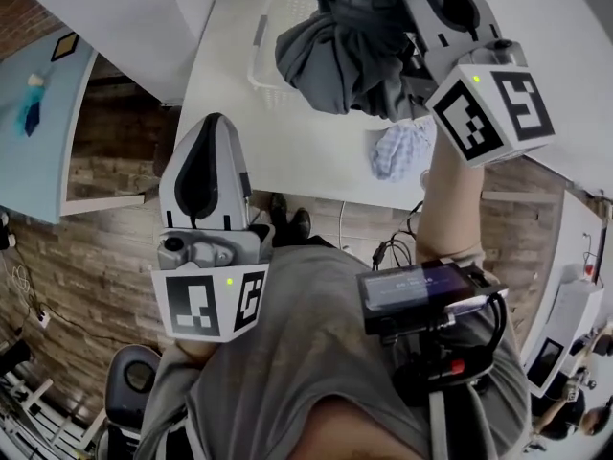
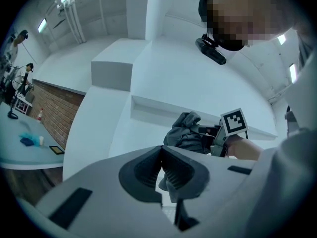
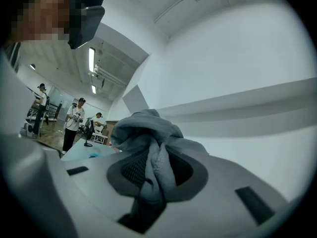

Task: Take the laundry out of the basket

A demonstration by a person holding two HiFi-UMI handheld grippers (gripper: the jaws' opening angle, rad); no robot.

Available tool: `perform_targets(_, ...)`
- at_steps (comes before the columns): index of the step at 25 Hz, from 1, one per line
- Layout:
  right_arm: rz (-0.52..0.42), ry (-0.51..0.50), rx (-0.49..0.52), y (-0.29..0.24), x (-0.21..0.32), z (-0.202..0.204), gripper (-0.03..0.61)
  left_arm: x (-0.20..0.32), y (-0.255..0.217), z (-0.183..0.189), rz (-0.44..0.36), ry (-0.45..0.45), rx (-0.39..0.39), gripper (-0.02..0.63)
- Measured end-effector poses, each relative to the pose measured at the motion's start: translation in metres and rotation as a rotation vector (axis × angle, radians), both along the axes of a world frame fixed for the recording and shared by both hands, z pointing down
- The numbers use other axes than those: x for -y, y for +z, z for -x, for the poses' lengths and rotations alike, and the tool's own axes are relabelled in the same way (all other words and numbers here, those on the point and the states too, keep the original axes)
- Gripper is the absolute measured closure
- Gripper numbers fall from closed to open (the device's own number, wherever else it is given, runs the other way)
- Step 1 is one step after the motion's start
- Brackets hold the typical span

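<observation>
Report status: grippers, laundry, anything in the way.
Left gripper shut, empty. Right gripper shut on grey garment, held over the white basket. Pale blue cloth on table, not blocking.

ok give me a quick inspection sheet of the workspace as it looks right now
surface: white table, with the basket at its far side
job's things: white basket; grey garment held up off the table; pale checked cloth lying on the table outside the basket
clutter: nothing seen
grippers: left gripper shut, nothing between its jaws; right gripper shut on the grey garment
cables: loose cables below the table's near edge
surroundings: brick-look floor; light blue table off to the left; people standing far off
</observation>
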State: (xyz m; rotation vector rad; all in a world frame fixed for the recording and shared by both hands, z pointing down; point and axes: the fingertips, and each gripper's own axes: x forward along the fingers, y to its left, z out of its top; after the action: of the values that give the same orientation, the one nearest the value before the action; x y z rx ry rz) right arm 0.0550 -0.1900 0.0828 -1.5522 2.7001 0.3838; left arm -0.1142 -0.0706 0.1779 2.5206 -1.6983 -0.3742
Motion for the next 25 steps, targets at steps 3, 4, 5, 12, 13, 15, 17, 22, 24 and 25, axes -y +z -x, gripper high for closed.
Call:
perform_targets(3, -0.003, -0.055, -0.001, -0.004, -0.015, 0.025, 0.500, -0.009, -0.002, 0.022, -0.012, -0.044, -0.009, 0.606)
perform_targets(4, -0.007, -0.073, 0.006, -0.006, -0.018, 0.037, 0.500, -0.010, -0.002, 0.033, -0.015, -0.060, -0.013, 0.606)
perform_targets(5, -0.013, -0.090, 0.013, -0.008, -0.022, 0.049, 0.500, -0.010, -0.002, 0.044, -0.017, -0.073, -0.017, 0.606)
perform_targets(12, -0.046, -0.179, 0.023, -0.002, -0.035, 0.160, 0.500, 0.002, 0.001, 0.141, -0.036, -0.114, -0.009, 0.606)
perform_targets(13, -0.041, -0.181, 0.028, 0.005, -0.026, 0.188, 0.500, 0.012, 0.005, 0.169, -0.034, -0.115, -0.007, 0.606)
perform_targets(15, -0.024, -0.179, 0.040, 0.021, -0.013, 0.227, 0.500, 0.029, 0.011, 0.208, -0.029, -0.112, -0.002, 0.606)
perform_targets(17, -0.004, -0.175, 0.051, 0.033, -0.011, 0.237, 0.500, 0.036, 0.010, 0.218, -0.030, -0.102, 0.007, 0.606)
perform_targets(22, 0.028, -0.166, 0.054, 0.059, -0.024, 0.232, 0.500, 0.034, 0.006, 0.208, -0.039, -0.070, 0.031, 0.606)
perform_targets(24, 0.041, -0.160, 0.059, 0.071, -0.028, 0.233, 0.500, 0.032, 0.009, 0.207, -0.033, -0.059, 0.031, 0.606)
perform_targets(25, 0.047, -0.158, 0.062, 0.078, -0.030, 0.234, 0.500, 0.031, 0.011, 0.208, -0.033, -0.056, 0.025, 0.606)
